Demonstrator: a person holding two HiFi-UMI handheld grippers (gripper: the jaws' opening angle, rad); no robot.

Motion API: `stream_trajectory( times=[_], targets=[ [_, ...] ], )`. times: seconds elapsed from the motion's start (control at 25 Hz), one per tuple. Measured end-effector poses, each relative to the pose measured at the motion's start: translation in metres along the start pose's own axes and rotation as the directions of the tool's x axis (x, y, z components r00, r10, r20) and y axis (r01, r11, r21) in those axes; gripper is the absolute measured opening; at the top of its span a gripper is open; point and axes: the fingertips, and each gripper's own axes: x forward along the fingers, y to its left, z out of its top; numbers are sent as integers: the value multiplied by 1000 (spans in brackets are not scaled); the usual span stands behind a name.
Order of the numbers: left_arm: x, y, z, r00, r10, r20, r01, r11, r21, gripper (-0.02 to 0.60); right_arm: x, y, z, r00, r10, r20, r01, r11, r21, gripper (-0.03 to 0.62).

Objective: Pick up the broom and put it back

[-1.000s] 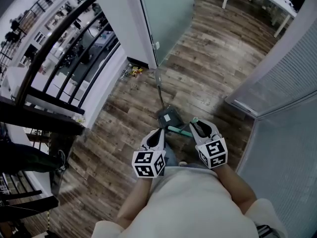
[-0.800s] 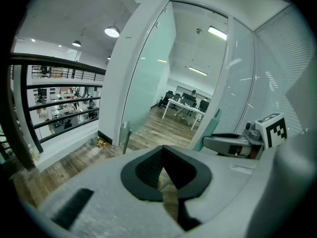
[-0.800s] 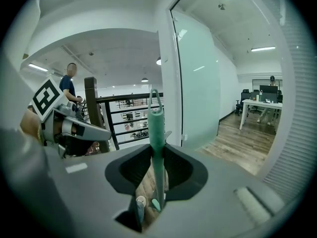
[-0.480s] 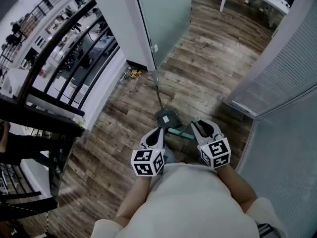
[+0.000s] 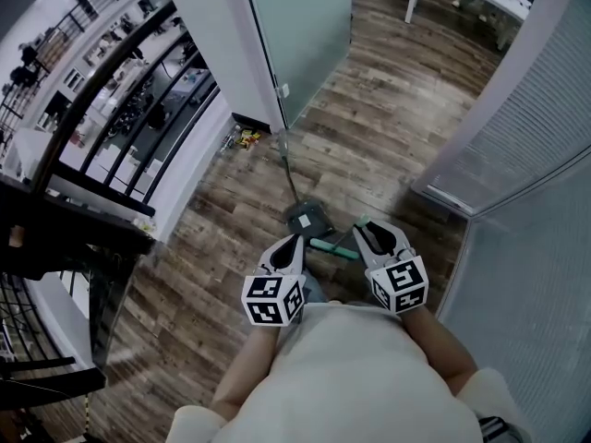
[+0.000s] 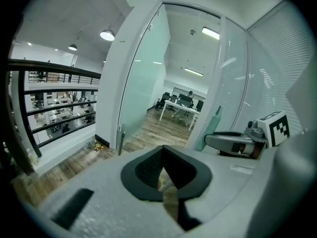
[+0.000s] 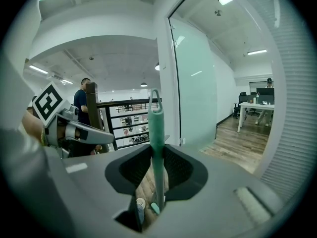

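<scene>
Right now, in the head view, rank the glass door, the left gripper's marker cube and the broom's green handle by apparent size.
Glass door
Marker cube, though nearness flatters it
Broom handle, only partly showing

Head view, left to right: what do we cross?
black railing → left claw → teal broom handle → right claw → blinds-covered glass wall
</scene>
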Motion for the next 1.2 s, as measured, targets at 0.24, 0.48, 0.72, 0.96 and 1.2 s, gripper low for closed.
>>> stream_trajectory(
  times=[0.24, 0.48, 0.72, 0.96, 1.2],
  targets=[
    [2, -18, -4, 1000, -18, -3, 18, 1000, 8, 5, -19, -9, 3, 999, -32, 19, 32, 999, 11, 92],
    [13, -38, -7, 997, -79, -27, 79, 997, 25, 5, -44, -22, 2, 994, -108, 31, 107, 994, 33, 92],
    [36, -64, -7, 984, -166, -61, 170, 984, 59, 5, -72, -46, -12, 976, -218, 17, 216, 974, 71, 92],
    [65, -91, -10, 953, -275, -129, 288, 953, 92, 5, -97, -73, -25, 934, -358, 7, 354, 926, 130, 92],
    [96, -125, -7, 900, -385, -203, 416, 899, 138, 6, -125, -102, -34, 865, -501, -10, 494, 849, 189, 92]
  ],
)
